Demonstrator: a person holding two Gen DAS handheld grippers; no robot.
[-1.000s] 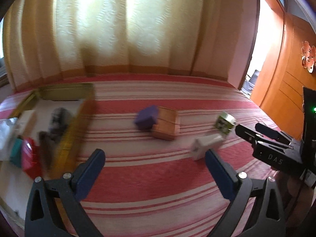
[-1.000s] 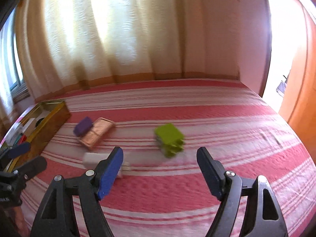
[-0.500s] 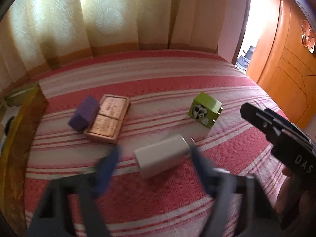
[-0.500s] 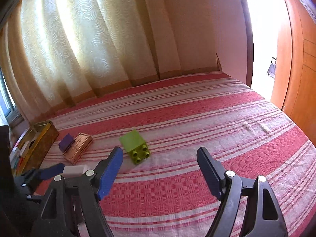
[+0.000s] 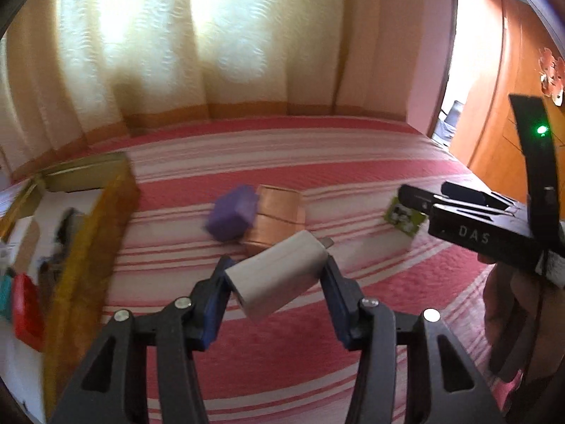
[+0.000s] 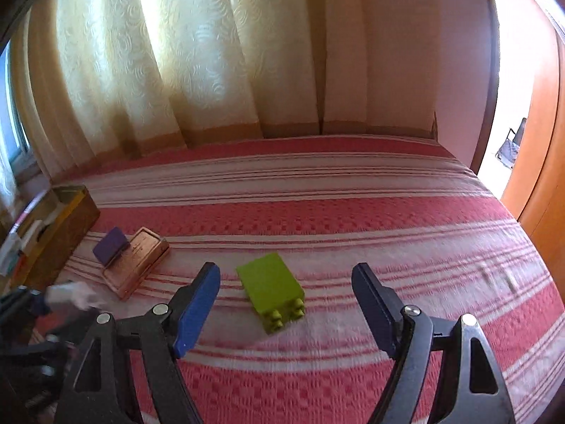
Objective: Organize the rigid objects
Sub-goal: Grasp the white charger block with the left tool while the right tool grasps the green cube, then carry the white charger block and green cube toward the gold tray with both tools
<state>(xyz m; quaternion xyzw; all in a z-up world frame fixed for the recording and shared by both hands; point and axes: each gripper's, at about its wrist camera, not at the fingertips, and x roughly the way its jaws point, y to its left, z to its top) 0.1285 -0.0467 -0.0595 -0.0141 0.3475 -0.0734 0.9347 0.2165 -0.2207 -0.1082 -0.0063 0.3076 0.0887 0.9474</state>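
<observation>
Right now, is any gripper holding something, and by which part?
The left gripper holds the white charger by its two long sides. The right gripper holds nothing.

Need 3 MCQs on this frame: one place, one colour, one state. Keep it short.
1. Where is the purple block?
A. on the copper tin
B. in the box
C. beside the green brick

2. What colour is the studded brick ahead of the right gripper?
A. red
B. green
C. white

3. What is the left gripper doing?
A. open over bare bedspread
B. shut on the white charger
C. shut on the purple block

Answers:
1 A: the block lies across the tin's far left corner, outside the yellow box.
2 B: its top, sides and studs are lime green.
3 B: both blue fingers press the charger's sides, and its jaws have just been closing.
</observation>
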